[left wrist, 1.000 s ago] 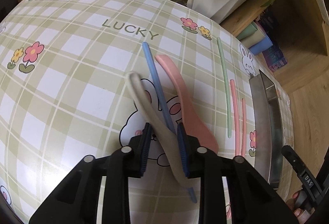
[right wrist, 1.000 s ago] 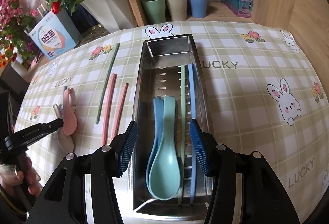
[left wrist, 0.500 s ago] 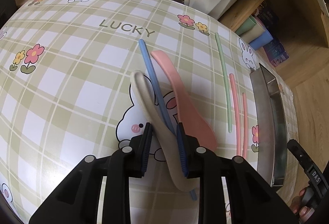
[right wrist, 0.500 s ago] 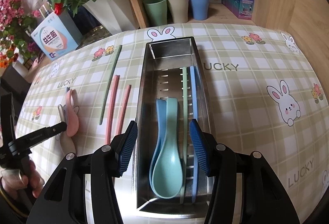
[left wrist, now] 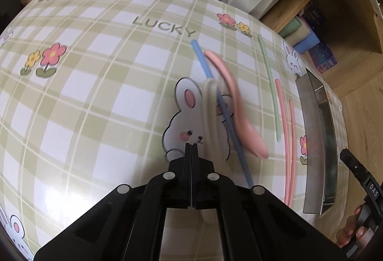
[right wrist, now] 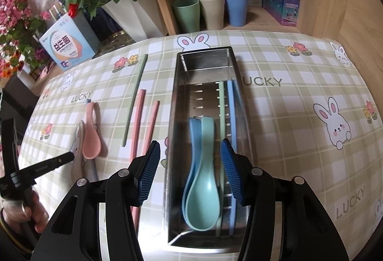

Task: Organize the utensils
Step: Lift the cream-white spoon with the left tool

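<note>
Left gripper (left wrist: 191,145) fingers pressed together, empty; beige spoon (left wrist: 210,103) lying free at one o'clock. Right gripper (right wrist: 190,171) fingers spread over tray (right wrist: 176,103). Risks lifting nothing, or nudging pink spoon (left wrist: 235,103).

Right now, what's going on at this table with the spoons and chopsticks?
A person holding two grippers is sorting utensils into the steel tray, which already holds two spoons and two chopsticks. The left gripper is shut with nothing between its jaws; the beige spoon, blurred, sits just beyond its tips beside the pink spoon. The right gripper hangs open over the tray.
</note>
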A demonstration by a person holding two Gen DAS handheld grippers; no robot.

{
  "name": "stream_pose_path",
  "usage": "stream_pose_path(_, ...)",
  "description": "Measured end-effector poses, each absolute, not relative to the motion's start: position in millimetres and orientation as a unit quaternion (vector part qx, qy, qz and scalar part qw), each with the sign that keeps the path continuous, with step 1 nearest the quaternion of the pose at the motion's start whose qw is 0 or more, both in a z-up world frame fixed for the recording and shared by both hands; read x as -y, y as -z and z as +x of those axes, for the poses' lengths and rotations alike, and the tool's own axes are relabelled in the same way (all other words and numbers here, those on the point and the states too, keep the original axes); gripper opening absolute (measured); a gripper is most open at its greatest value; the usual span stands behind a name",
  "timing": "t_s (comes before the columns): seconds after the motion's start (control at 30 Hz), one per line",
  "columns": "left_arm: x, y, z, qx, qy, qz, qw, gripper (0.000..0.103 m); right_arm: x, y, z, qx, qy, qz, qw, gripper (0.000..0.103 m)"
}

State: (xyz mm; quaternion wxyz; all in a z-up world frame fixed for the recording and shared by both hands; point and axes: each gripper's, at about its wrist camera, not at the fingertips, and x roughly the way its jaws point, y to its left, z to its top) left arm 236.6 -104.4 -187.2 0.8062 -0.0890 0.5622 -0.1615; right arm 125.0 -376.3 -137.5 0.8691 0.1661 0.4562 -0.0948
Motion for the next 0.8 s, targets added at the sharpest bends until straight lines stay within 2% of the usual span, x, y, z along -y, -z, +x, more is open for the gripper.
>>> stream_pose_path(0.07, 101.1, 186.1, 237.1, -0.563, 0.170, -0.104, 0.802, 0.002, 375.0, 137.0, 125.5, -0.456, 0.093, 0.166, 0.869, 0.051)
stream_pose_path(0.17, 104.2, 180.3, 236.3, -0.555, 0.182, -0.102, 0.805, 0.021, 374.9, 136.7, 125.3, -0.456, 0.093, 0.166, 0.870, 0.051)
stream_pose_path(0.2, 106.7, 178.2, 235.5, -0.552, 0.186, -0.097, 0.807, 0.024, 374.8, 136.6, 125.3, -0.456, 0.093, 0.166, 0.870, 0.051)
stream_pose_path(0.8, 136.6, 185.2, 226.0, -0.564, 0.191, -0.038, 0.803, 0.022, 377.4, 134.8, 123.0, -0.453, 0.092, 0.170, 0.870, 0.051)
